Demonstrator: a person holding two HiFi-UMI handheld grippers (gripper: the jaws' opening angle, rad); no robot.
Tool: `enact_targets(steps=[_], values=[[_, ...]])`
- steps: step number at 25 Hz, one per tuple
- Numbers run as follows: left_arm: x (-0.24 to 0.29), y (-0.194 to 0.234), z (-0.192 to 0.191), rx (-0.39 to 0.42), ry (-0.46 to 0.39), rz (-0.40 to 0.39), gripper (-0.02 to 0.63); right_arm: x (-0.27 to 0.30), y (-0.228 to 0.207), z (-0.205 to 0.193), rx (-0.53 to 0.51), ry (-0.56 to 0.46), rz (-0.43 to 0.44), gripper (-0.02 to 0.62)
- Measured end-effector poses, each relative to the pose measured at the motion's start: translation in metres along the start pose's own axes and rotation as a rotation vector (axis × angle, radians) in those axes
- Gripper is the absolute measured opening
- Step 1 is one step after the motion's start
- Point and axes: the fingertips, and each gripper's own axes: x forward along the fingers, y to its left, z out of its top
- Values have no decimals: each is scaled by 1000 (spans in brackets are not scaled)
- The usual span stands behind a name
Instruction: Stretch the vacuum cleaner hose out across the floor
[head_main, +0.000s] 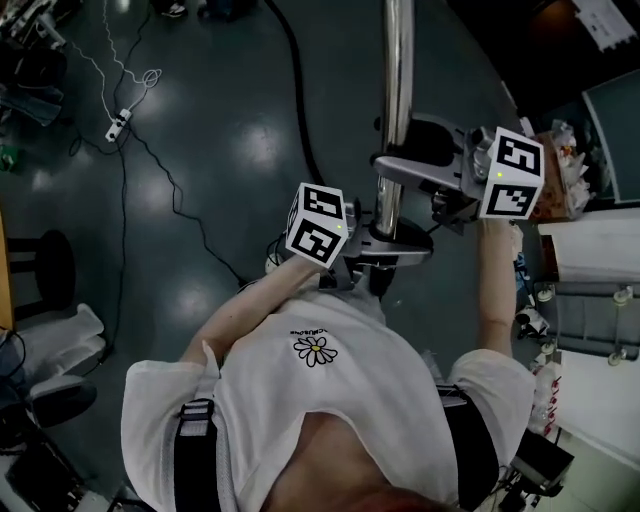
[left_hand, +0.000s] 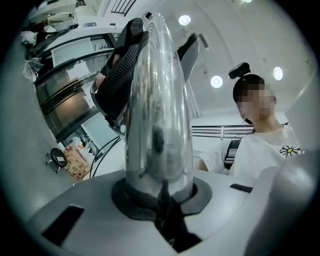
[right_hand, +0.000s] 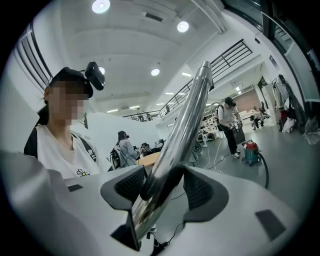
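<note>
Left gripper (head_main: 380, 240) and right gripper (head_main: 405, 170) both clamped on the chrome wand (head_main: 398, 70), right one further along it; black hose (head_main: 293, 90) lies curved on the floor (head_main: 220, 130) beyond, so stretching looks barely begun, hose not yet drawn straight.

No legible text, tiny print above the daisy (head_main: 315, 350) on the shirt (head_main: 350, 410) unreadable

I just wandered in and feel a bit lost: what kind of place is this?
Probably a big indoor workshop or lab hall: a polished grey floor with cables trailing across it, a balcony railing overhead, and a red vacuum cleaner standing out on the floor.
</note>
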Motion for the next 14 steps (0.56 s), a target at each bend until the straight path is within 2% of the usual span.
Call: enact_targets(steps=[3, 7, 14], values=[[-1, 3, 0, 5, -2, -11, 60, 2, -2, -2, -5, 12, -10, 232], [1, 1, 0, -6, -1, -65, 60, -2, -5, -2, -12, 16, -46, 235], [6, 2, 1, -5, -17, -76, 60, -4, -4, -3, -26, 34, -60, 236]])
